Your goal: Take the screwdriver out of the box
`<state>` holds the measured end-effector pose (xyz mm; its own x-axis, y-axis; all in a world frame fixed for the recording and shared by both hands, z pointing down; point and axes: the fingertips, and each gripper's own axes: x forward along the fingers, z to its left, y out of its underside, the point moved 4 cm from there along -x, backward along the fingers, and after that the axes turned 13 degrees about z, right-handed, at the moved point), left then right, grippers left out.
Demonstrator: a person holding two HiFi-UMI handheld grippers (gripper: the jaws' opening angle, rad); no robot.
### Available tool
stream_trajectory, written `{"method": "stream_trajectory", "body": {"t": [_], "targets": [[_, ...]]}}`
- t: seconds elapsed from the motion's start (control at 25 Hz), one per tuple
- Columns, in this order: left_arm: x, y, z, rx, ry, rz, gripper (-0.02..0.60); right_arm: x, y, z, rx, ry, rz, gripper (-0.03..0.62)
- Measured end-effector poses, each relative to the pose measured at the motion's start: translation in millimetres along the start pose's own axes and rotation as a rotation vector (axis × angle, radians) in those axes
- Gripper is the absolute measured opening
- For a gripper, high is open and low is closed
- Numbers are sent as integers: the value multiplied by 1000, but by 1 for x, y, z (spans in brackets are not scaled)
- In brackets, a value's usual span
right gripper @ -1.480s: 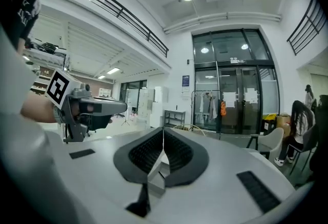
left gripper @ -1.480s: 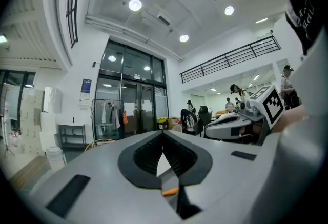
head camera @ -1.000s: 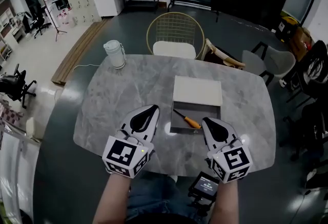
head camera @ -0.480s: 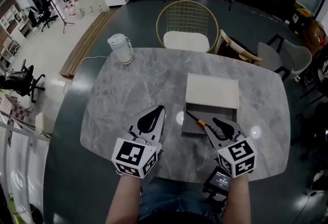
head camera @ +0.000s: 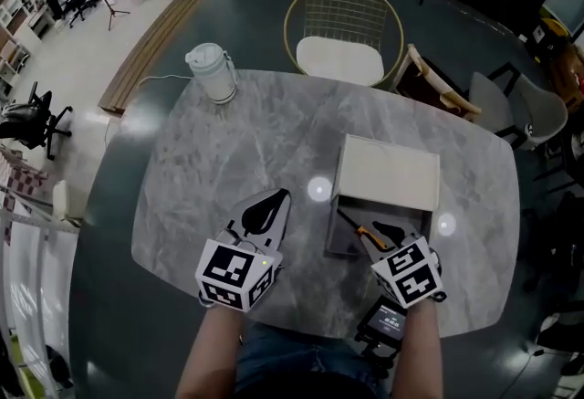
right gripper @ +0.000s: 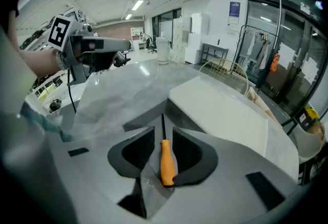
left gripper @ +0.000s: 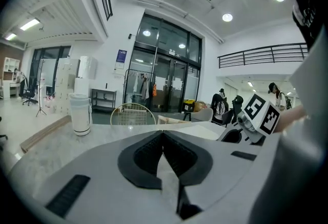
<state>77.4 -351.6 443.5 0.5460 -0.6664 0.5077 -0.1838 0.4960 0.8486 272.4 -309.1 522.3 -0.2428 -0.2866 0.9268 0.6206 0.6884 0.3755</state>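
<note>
Down into the box [head camera: 334, 237], near right on the tabletop [head camera: 228, 160], has sunk the right gripper [head camera: 382, 231]; jaws just opened wide, straddling the screwdriver [right gripper: 165, 161] lying inside, not yet pinching. Sets up the grasp, probably. Left gripper [head camera: 276, 196] clenched empty, left of box.

Our table top [head camera: 228, 160] looks like grey stone with pale veins. It is smooth and shiny, and the lamps show on it as bright spots. The box [head camera: 339, 237] is dull grey inside, with no shine. Its lid [head camera: 388, 173] is cream and matt, like thick card. The screwdriver [right gripper: 167, 161] has a smooth orange handle that looks like plastic and a thin dark metal rod. The chair [head camera: 342, 14] has a back of thin gold wire and a soft-looking pale seat pad. The jug [head camera: 212, 71] looks like white plastic. The floor [head camera: 109, 315] is dark and a bit shiny.
</note>
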Motion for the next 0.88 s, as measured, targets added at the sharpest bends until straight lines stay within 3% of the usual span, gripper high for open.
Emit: {"method": "stream_trajectory", "body": {"t": [0.28, 0.48, 0.64, 0.88], "targets": [[30, 14, 16, -41, 34, 74, 14, 36, 3, -3, -40, -81, 168, 106], [42, 16, 23, -57, 54, 92, 14, 58, 11, 3, -87, -135, 297, 124], [47, 17, 32, -72, 47, 92, 14, 73, 18, 2, -128, -124, 383, 119], [44, 21, 43, -92, 25, 94, 14, 76, 18, 4, -155, -102, 422, 106]]}}
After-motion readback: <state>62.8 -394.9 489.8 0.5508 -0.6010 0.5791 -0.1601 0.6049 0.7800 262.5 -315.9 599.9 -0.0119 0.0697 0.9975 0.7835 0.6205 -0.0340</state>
